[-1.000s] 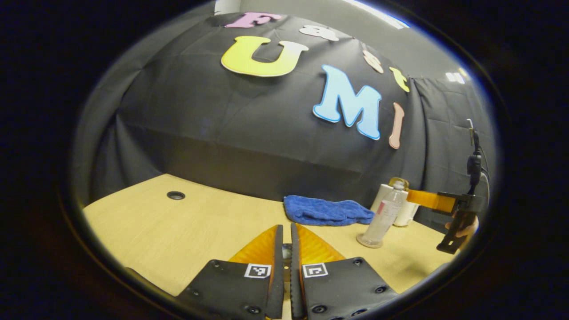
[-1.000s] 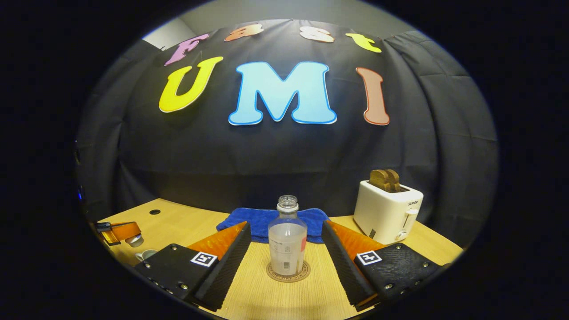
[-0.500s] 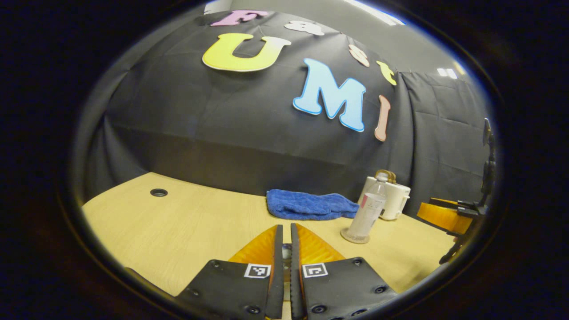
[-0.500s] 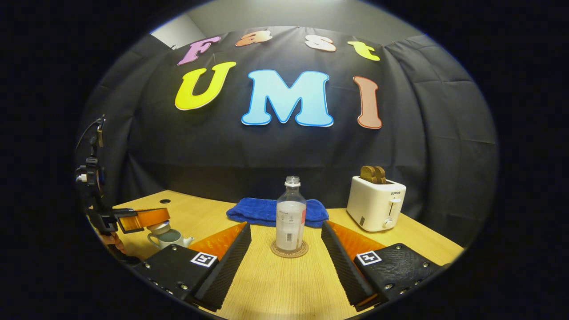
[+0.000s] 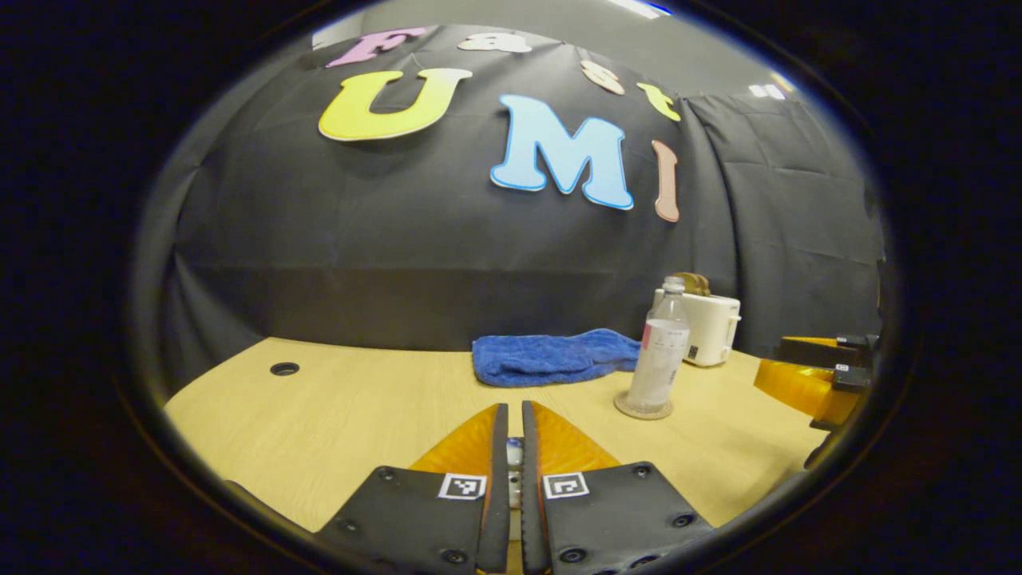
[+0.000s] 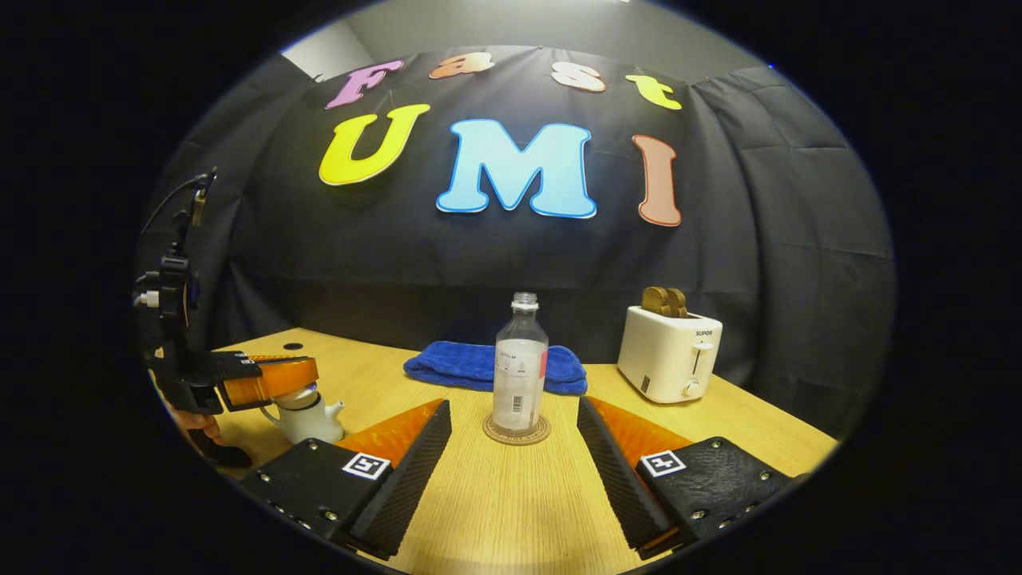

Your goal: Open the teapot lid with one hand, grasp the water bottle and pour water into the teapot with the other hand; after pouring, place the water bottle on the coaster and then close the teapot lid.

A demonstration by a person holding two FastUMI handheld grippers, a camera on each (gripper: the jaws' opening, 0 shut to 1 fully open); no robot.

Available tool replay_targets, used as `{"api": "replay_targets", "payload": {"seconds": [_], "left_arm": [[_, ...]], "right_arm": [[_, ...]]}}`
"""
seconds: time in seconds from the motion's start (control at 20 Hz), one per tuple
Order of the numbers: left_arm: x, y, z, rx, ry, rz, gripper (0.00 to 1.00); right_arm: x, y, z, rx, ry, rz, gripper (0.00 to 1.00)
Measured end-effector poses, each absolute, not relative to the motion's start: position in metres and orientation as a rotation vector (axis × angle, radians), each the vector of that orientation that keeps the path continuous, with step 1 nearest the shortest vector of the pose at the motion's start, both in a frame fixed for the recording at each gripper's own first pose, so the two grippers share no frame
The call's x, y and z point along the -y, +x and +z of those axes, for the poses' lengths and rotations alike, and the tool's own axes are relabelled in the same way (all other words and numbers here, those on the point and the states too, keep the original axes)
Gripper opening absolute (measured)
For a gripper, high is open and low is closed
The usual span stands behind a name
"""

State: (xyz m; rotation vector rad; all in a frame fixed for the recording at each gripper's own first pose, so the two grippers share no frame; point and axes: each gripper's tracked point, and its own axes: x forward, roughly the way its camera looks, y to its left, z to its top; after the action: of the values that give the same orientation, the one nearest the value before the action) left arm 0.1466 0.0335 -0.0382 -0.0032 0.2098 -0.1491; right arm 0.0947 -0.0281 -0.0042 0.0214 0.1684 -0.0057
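A clear water bottle [image 6: 520, 375] with no cap stands upright on a round coaster [image 6: 495, 435]. My right gripper [image 6: 513, 403] is open, and its fingers sit a little short of the bottle on either side without touching it. At the left, my left gripper [image 6: 307, 375] hangs just above a small white teapot [image 6: 307, 419], whose lid [image 6: 297, 397] seems to rest on the pot. In the left gripper view the left gripper [image 5: 513, 411] is shut on the lid's small knob. The bottle [image 5: 656, 351], the coaster [image 5: 623, 409] and the right gripper [image 5: 806, 375] lie to its right.
A folded blue towel [image 6: 463, 363] lies behind the bottle against the wall. A white toaster [image 6: 667, 363] holding bread stands at the back right. The wooden table [image 6: 495, 511] has a cable hole [image 5: 284, 369] at its far left. A hand holds the left gripper's handle.
The left gripper has come down with the lid onto the teapot. The right gripper has drawn back from the bottle, which stays on the coaster.
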Motion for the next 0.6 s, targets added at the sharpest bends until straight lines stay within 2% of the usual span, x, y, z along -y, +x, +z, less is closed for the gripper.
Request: {"api": "replay_targets", "payload": {"seconds": [0.45,0.55,0.6], "left_arm": [[-0.037,0.152,-0.045,-0.208,0.050,-0.120,0.15],[-0.036,0.152,-0.052,-0.226,0.053,-0.117,0.12],[-0.036,0.153,-0.052,-0.223,0.049,-0.116,0.15]], "right_arm": [[0.020,0.087,-0.001,-0.159,0.028,0.027,0.98],[0.020,0.087,-0.001,-0.158,0.024,0.025,0.98],[0.019,0.087,-0.001,-0.158,0.024,0.026,0.98]]}}
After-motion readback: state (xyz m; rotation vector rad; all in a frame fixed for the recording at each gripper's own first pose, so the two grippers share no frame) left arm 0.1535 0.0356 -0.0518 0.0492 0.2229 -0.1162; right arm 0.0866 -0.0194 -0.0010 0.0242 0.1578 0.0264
